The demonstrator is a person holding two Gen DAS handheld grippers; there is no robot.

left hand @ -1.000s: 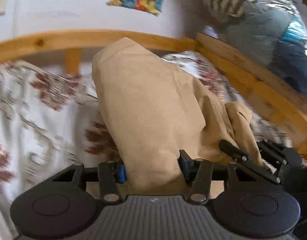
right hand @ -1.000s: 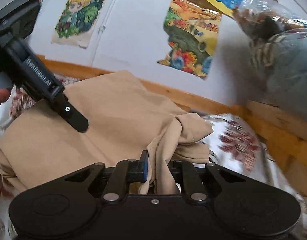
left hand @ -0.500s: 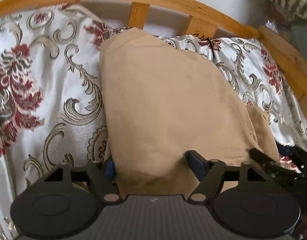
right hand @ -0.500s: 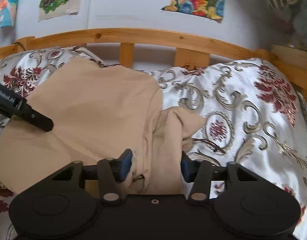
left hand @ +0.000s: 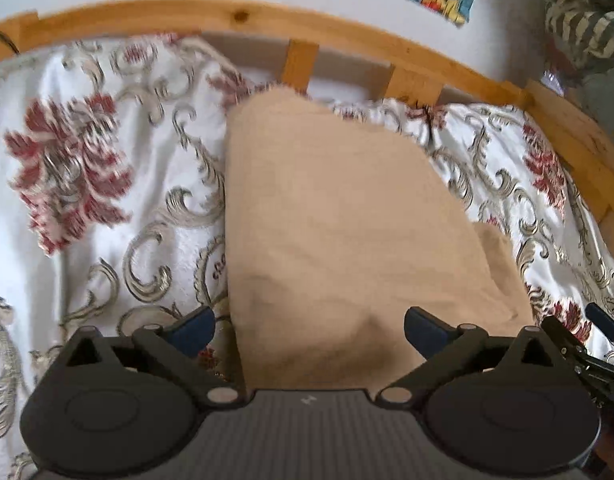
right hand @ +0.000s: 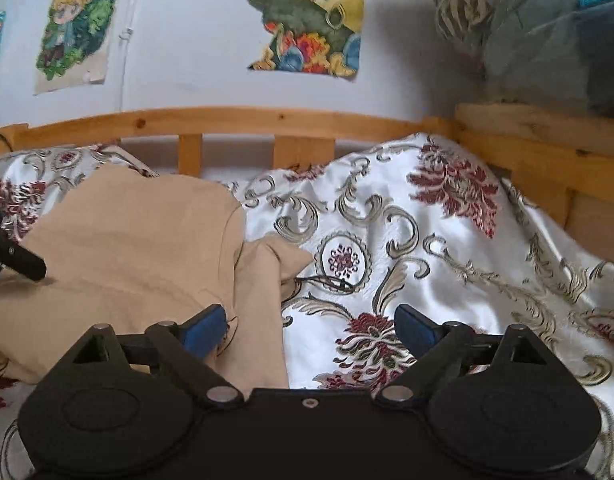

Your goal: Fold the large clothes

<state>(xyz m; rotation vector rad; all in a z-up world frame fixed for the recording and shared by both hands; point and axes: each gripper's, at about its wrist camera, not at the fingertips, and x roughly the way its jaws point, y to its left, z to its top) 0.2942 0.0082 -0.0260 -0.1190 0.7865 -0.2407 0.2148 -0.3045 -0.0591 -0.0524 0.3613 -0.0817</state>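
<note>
A beige garment (left hand: 339, 232) lies folded on the floral bed cover (left hand: 107, 200). My left gripper (left hand: 309, 326) is open, its jaws wide apart over the garment's near edge, holding nothing. In the right wrist view the garment (right hand: 131, 248) lies at the left with a loose flap (right hand: 275, 256) sticking out to the right. My right gripper (right hand: 309, 326) is open and empty, its left finger at the garment's right edge, its right finger over the cover. The left gripper's finger (right hand: 23, 264) shows at the left edge, above the garment.
A wooden bed rail (right hand: 267, 120) runs along the back and down the right side (left hand: 579, 148). Bagged bedding (right hand: 547, 28) is piled beyond the right corner. Posters (right hand: 307, 16) hang on the white wall. The right gripper (left hand: 587, 344) shows at the left wrist view's right edge.
Both grippers have opened and let go of the garment, which now lies flat on the bed. Both have drawn back slightly; the right one has shifted right of the cloth.
</note>
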